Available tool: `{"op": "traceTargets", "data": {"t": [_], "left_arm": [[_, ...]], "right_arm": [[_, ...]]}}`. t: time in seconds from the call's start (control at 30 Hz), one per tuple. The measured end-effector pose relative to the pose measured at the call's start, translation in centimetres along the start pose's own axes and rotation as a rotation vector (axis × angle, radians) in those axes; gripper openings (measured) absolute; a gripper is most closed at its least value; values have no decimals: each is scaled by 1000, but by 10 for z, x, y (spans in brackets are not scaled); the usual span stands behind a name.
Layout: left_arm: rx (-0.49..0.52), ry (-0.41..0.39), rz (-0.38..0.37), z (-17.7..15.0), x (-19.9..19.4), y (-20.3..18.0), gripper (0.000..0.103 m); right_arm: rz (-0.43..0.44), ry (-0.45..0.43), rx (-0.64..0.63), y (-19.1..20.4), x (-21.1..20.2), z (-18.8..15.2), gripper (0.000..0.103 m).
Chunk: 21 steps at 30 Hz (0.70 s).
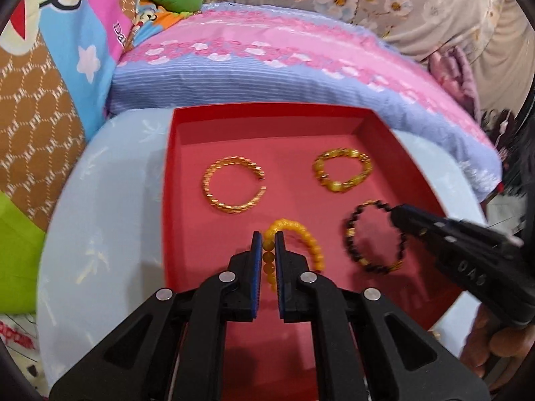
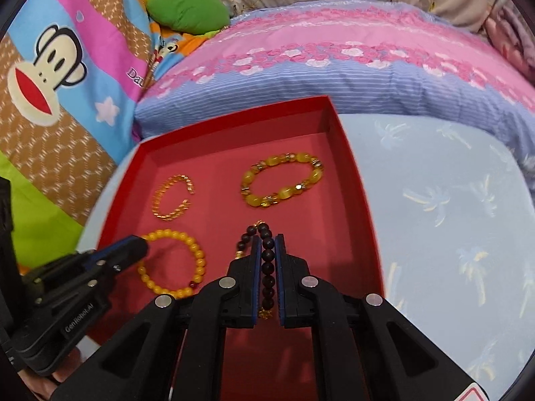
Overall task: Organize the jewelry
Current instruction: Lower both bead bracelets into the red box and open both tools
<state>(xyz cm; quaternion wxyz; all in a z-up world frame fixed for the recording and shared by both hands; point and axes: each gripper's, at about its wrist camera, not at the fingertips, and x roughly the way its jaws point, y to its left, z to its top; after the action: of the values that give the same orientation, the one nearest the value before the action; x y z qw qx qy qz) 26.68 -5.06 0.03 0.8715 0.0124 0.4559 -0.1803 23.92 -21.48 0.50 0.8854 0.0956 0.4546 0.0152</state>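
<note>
Bracelets, four, lie in the red box. Left gripper is pinched on the amber bracelet; right gripper is pinched on the dark bracelet.

Red tray on blue cushion

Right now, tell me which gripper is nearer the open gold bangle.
Left. The left gripper, shut on the yellow bead bracelet, sits just below the gold bangle; the right gripper holds the dark bead bracelet farther right.
</note>
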Motion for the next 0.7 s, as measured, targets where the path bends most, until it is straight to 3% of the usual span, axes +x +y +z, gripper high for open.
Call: {"op": "traceTargets", "data": {"t": [0.23,0.27,0.33,0.7], "left_arm": [[29,-31,99,-1,6,4,8],[29,-44,122,-1,5,4,12],[9,-64,155,0,4,7,33],[-20,-100,146,-9,-24,3,35]], "right_arm": [[-86,-36,-44,-1,4,3,9],[-91,-48,-41,-2,2,3,12],[-94,-59,-36,-4,-2,5,15],[-66,-123,-40,-1,-49,-13,17]]}}
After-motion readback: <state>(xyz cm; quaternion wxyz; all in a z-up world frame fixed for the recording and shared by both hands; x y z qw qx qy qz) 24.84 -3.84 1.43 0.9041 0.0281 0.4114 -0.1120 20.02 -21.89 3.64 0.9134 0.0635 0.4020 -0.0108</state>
